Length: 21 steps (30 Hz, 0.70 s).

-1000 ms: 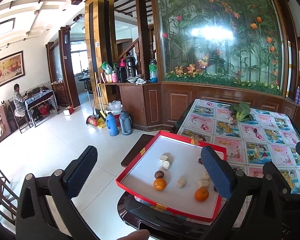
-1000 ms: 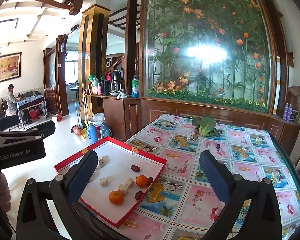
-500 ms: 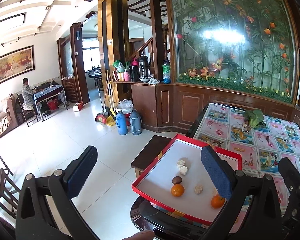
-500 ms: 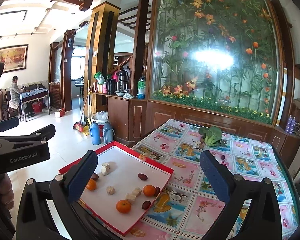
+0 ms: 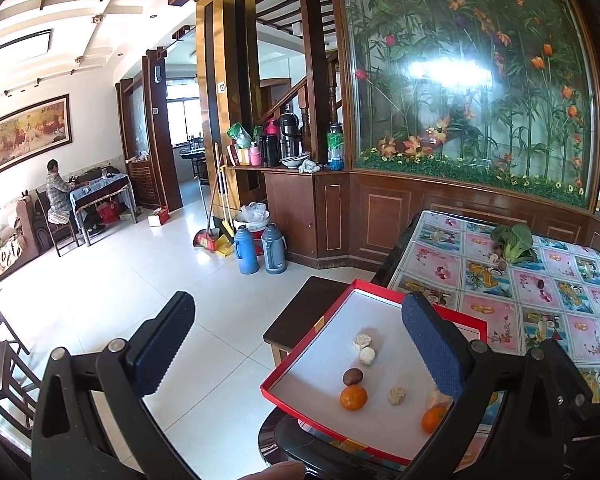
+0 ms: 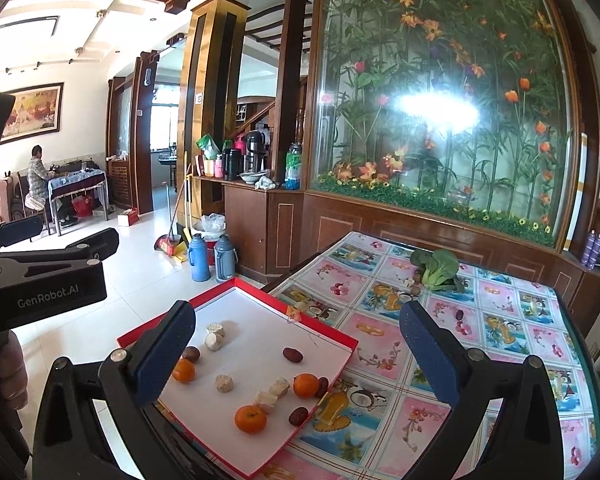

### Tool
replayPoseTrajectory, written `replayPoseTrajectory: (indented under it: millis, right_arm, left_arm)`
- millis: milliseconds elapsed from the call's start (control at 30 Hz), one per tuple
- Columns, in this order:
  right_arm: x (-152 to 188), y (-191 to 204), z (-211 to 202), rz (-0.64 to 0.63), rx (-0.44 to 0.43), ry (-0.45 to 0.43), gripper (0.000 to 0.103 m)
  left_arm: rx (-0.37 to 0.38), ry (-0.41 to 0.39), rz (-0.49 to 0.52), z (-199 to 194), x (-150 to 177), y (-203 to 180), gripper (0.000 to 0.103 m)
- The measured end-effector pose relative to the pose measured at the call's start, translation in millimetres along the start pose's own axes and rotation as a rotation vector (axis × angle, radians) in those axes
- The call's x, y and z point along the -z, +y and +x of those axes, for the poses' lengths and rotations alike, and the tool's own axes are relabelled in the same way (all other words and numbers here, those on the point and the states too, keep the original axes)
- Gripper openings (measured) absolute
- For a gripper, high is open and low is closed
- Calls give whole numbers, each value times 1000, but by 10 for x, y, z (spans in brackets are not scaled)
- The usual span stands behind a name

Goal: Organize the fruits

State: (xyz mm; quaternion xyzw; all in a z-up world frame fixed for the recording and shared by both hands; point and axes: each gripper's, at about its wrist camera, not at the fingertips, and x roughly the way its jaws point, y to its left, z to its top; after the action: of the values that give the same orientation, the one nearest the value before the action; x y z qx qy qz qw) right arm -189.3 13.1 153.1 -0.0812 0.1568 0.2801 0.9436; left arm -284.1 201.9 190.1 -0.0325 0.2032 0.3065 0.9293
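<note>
We held both the left gripper [image 5: 296, 344] and the right gripper [image 6: 298, 350] wide open and empty above the table [image 6: 500, 320]; the oranges [image 6: 251, 419] lay in the red tray [image 6: 260, 344] just below the right gripper's left finger.

Bright daylit room, sharp through the middle, bent and dark at the corners.

A hard white glare sits on the glass panel [image 5: 452, 72] in both views, washing out the painted flowers behind it; the far window [image 5: 182, 120] is blown out too. The white floor tiles [image 5: 120, 288] shine with soft reflections. Shadows are faint: the oranges [image 6: 251, 419] in the red tray [image 6: 340, 338] cast only small, pale ones. Both fisheye views bow the golden pillar [image 5: 224, 92] and ceiling beams, and the 4 corners fall to black. The near gripper pads look slightly soft.
</note>
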Motion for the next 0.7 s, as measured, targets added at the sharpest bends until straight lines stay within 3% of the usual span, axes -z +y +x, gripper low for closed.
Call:
replayPoseTrajectory:
  millis: [267, 700]
  right_arm:
    - [63, -60, 61, -4, 11, 15, 102]
    - [123, -291, 158, 54, 9, 56, 102]
  left_arm:
    - [-40, 19, 3, 162, -110, -43, 103]
    - [-39, 74, 54, 343, 42, -327, 103]
